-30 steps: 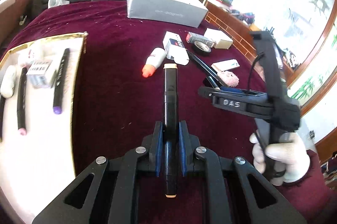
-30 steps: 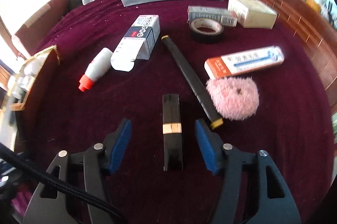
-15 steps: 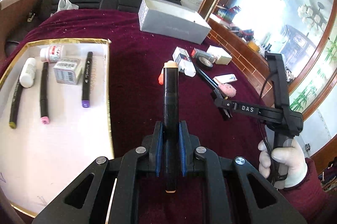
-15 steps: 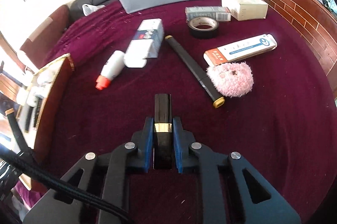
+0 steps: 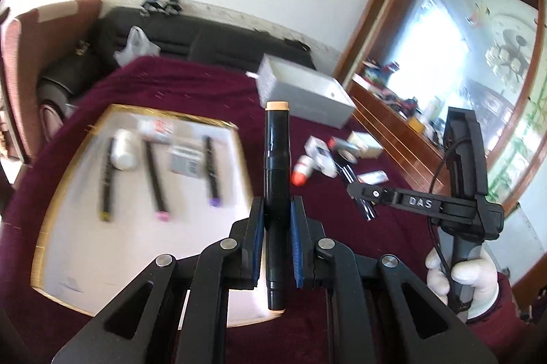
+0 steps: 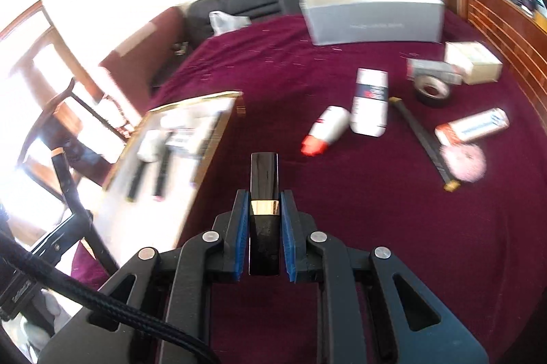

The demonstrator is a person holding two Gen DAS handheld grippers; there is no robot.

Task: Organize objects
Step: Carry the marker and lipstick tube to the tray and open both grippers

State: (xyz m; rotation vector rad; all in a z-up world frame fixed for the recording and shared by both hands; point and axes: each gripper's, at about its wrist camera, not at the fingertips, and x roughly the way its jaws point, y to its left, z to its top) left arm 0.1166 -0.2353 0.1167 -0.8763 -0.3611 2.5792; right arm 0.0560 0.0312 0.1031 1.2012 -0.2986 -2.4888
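While several items already lie in the gold-rimmed tray [image 5: 51, 210], namely three marker pens, a white bottle and a small box, the sorting is judged about half complete. Remaining on the maroon cloth [image 6: 376, 227] toward its far right corner are a red-capped bottle [image 6: 326, 129], a white carton [image 6: 371, 104], a black pen [image 6: 422, 138], a tape roll [image 6: 432, 88], a pink puff [image 6: 466, 164] and small boxes. A grey box [image 6: 372, 10] stands at the far edge.

The left gripper [image 5: 277, 223] is clamped on a black marker with beige ends [image 5: 277, 158], held above the tray's near right corner. The right gripper [image 6: 264, 220] is clamped on a black tube with a gold band [image 6: 264, 189], carried over the cloth just right of the tray.

Against the earlier frames: the tube then lay on the cloth between parted jaws, which have just been closing onto it; both views now show more of the tray and wall, consistent with both items lifted and travelling trayward.
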